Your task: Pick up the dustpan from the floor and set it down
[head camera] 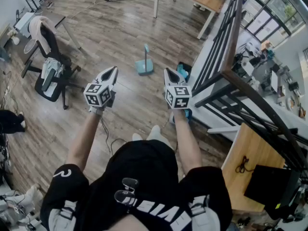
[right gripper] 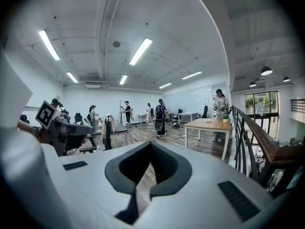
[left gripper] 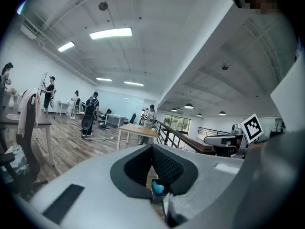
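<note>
Blue dustpan [head camera: 144,67]; "IVE" on black shorts [head camera: 139,167]

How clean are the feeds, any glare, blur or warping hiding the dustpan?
Head view: sharp, evenly lit, dustpan plain on the wood floor, edges bowed by the lens. Left gripper view: strong fisheye, dark corners, bright ceiling strips, close foreground soft. Right gripper view: the same, dustpan not visible.

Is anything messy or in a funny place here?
The blue dustpan stands alone on the open wooden floor, handle up. Clothes are draped over the office chair. Nothing looks spilled or broken.
</note>
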Available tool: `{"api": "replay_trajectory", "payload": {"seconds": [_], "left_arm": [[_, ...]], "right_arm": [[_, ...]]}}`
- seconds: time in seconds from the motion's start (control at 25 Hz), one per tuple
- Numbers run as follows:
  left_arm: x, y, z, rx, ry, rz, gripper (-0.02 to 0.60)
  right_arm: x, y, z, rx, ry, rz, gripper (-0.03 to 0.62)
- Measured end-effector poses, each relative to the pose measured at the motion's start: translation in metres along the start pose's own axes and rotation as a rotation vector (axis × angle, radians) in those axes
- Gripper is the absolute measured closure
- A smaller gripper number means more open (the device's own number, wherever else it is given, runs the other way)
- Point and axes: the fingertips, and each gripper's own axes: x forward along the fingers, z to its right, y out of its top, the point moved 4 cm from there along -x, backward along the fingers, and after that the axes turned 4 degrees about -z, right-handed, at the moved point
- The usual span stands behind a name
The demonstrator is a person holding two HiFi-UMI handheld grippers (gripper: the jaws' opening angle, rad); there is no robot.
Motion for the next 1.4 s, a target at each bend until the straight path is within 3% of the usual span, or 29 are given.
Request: {"api": "replay_trajectory", "payload": {"seconds": [0.4, 0.8, 1.28, 1.4], "left_arm": [[-0.004, -0.005, -0.011, 0.001, 0.021, -0.01, 0.583], [0.035, -0.008, -0.036, 0.003, 0.028, -0.051, 0.583], [0.159, 0.024, -0.133, -0.034, 0.06, -0.086, 0.583], [0.19, 0.032, -0.161, -0.045, 0.082, -0.099, 0.583]], "right_arm": [[0.006, 0.0, 0.0, 0.01, -0.01, 0.017, 0.599], [0.057, -0.004, 0.017, -0.007, -0.012, -0.001, 0.597], [0.223, 0.014, 0.068, -0.009, 0.038, -0.054, 0.595], [0.274, 0.017, 0.078, -0.013, 0.069, -0.085, 0.504]]}}
